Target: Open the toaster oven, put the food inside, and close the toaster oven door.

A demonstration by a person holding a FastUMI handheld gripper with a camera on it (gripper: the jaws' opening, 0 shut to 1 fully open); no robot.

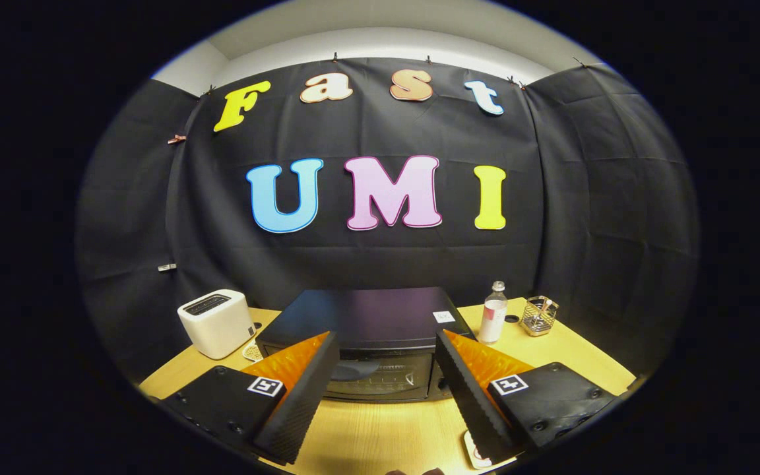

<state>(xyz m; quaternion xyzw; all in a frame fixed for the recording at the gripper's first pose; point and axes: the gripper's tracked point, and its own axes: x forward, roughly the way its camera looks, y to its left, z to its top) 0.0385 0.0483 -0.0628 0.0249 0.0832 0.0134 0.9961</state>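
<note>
Toaster oven is seen straight ahead of the gripper, sitting on the tabletop against the black cloth wall. Its wide front is turned toward the jaws, and its long side runs from left to right, across the way the jaws point. Its glass door looks shut, and a handle can be made out along the top of the door, in the gap between the two fingers. What is inside cannot be made out through the dark glass.

Going from left to right, a white pop-up toaster is seen first, just beside the left end of the oven. Something small and pale is tucked at its foot, too small to tell. Next comes the oven itself. After it, a clear bottle with a white cap stands upright near the oven's right corner. A small dark lid-like thing lies next to the bottle. Last, a wire holder stands a little farther right; what it holds cannot be told.

The jaws are held wide apart and nothing is gripped between them. The oven door lies beyond the fingertips, not yet touched. A small flat pale thing is seen on the tabletop under the right finger; it may be the food, but this cannot be said for sure.

The door is judged to be the first thing to open. For that, the handle would need to be reached by moving forward and slightly down.
</note>
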